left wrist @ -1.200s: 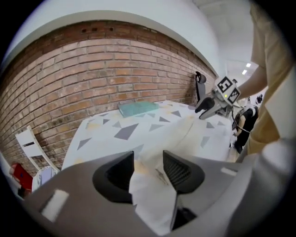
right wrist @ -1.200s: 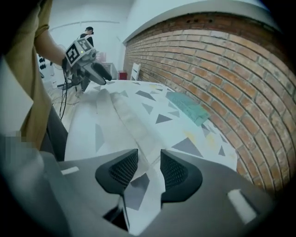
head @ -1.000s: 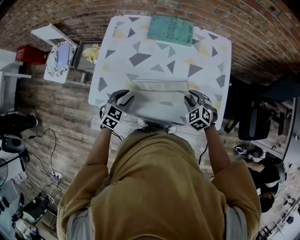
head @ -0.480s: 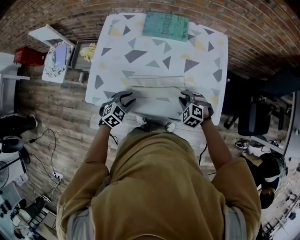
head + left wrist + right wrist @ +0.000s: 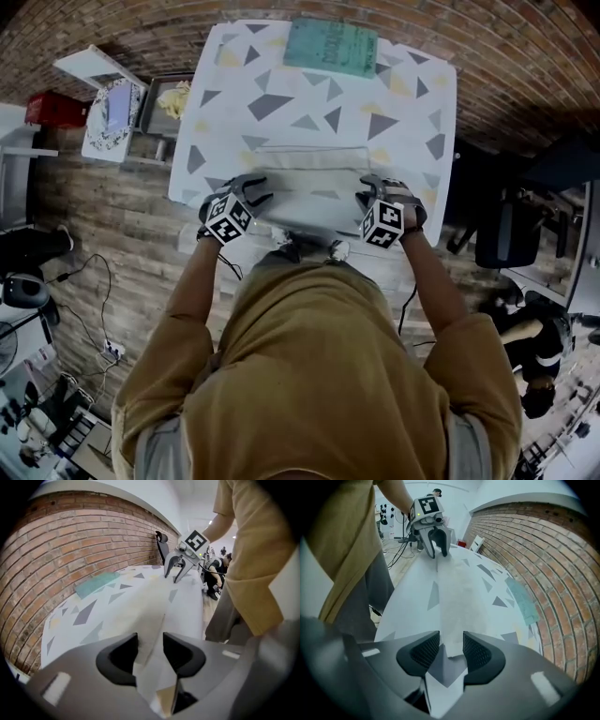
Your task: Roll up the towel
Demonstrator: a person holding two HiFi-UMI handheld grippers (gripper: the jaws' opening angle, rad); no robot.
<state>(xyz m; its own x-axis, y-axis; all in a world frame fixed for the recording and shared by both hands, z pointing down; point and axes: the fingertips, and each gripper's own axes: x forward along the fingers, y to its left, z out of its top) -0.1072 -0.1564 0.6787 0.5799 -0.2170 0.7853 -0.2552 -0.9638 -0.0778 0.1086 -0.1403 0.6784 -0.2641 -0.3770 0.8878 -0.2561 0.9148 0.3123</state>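
Observation:
A pale grey towel (image 5: 314, 183) lies flat on the near half of the patterned table (image 5: 281, 84). My left gripper (image 5: 255, 194) sits at the towel's near left end and my right gripper (image 5: 371, 194) at its near right end, both tilted down. In the left gripper view a fold of the towel (image 5: 154, 606) runs between the left gripper's (image 5: 150, 648) jaws, which are opening, with the pads off the cloth. In the right gripper view the towel's (image 5: 457, 592) edge lies between the right gripper's (image 5: 451, 645) opening jaws. Each view shows the other gripper (image 5: 178, 571) (image 5: 436, 545) at the towel's far end.
A teal cloth (image 5: 330, 47) lies at the table's far edge by the brick wall. Left of the table stand a white stool with items (image 5: 112, 103) and a tray (image 5: 173, 98). A dark chair (image 5: 506, 244) and another person (image 5: 539, 347) are at the right.
Both grippers have sunk toward the towel's near edge and rolled a little. They stay at the same two ends of the towel.

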